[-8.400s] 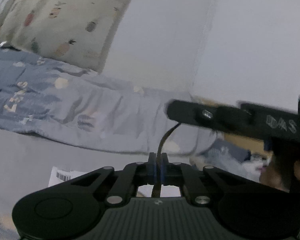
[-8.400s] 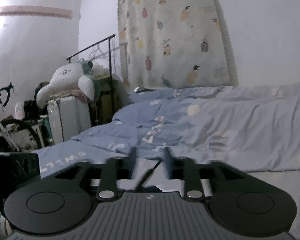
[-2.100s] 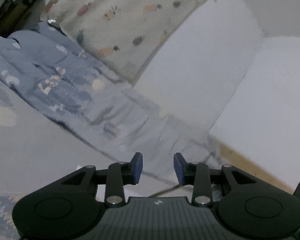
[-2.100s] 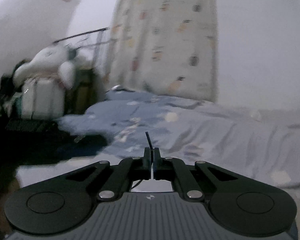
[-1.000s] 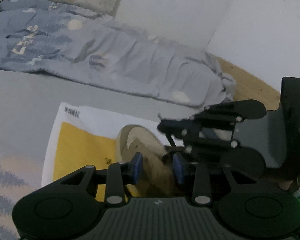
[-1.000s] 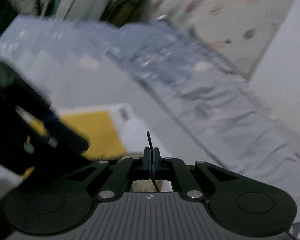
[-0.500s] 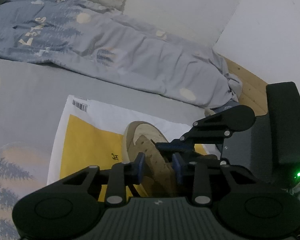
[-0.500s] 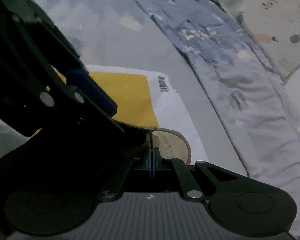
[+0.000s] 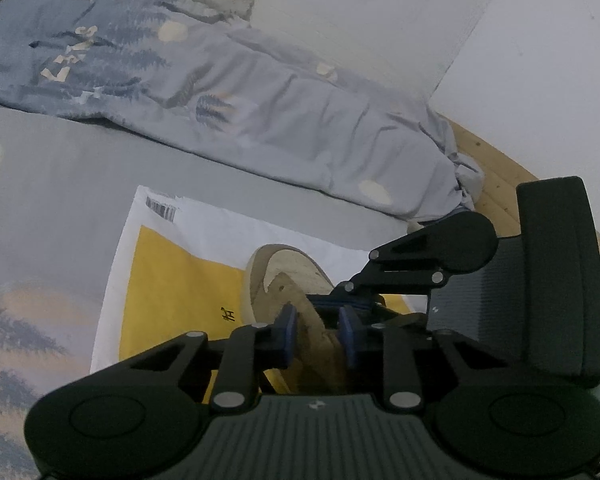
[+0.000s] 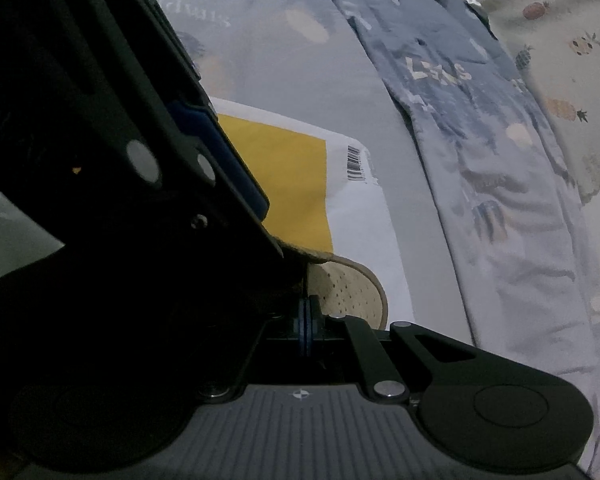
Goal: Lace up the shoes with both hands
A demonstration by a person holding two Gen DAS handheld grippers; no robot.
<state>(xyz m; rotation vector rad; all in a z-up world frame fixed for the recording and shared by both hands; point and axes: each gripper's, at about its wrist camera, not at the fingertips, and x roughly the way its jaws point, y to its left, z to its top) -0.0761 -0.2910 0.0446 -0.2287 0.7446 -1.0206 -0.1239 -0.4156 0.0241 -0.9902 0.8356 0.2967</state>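
A tan suede shoe [image 9: 278, 270] lies on a yellow and white mailer bag [image 9: 168, 276] on the bed, toe pointing away. My left gripper [image 9: 317, 334] straddles the shoe's eyelet flap. Its jaws are closing, and a thin gap still shows at the right pad. My right gripper [image 9: 342, 303] reaches in from the right, pads together just above the flap. In the right wrist view my right gripper [image 10: 306, 330] is shut on the thin dark shoelace, hardly visible, by the perforated toe [image 10: 348, 292]. The left gripper's blue pad [image 10: 224, 160] and dark body fill the left side.
A rumpled blue patterned duvet [image 9: 260, 120] lies behind the bag, against a white wall. A wooden bed frame edge [image 9: 496, 176] shows at the right. The grey sheet [image 9: 52, 184] spreads to the left of the bag. A pineapple-print cloth [image 10: 560, 60] hangs beyond the duvet.
Both grippers came down from the raised position onto the shoe. The left jaws have narrowed around the flap. The right gripper rolled and sank beside the left one, still shut.
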